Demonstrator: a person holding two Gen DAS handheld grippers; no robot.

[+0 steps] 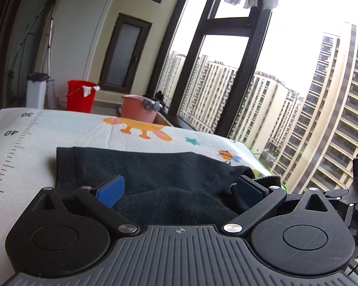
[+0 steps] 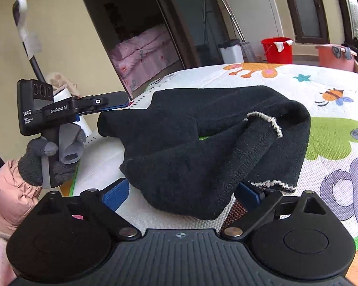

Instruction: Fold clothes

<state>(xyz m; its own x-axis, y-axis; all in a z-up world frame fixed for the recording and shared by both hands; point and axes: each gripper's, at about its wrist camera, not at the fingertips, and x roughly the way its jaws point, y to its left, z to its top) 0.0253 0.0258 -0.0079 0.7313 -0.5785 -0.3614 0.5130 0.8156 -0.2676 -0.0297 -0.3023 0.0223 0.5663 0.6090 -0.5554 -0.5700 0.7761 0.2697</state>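
The left gripper (image 1: 179,188) is seen with its jaws spread wide, nothing clamped; the black garment (image 1: 155,166) lies bunched between and beyond its blue pads (image 1: 111,190). In the right wrist view the garment (image 2: 202,143) is heaped near the mat's (image 2: 298,88) left edge, which is marked with a ruler scale. Bare mat is left open to the right, up to the printed animals. The right gripper (image 2: 181,194) is likewise held apart, the garment's near fold lying between its pads untouched. At far left a gloved hand (image 2: 47,159) is seen holding the left gripper (image 2: 114,102) by the mat's edge. A red bucket (image 1: 80,95) and a pink tub (image 1: 138,108) stand beyond the mat. Only the left wrist view shows the window (image 1: 226,47) and towers; only the right wrist view shows a doorway (image 2: 140,47) with pink bedding.
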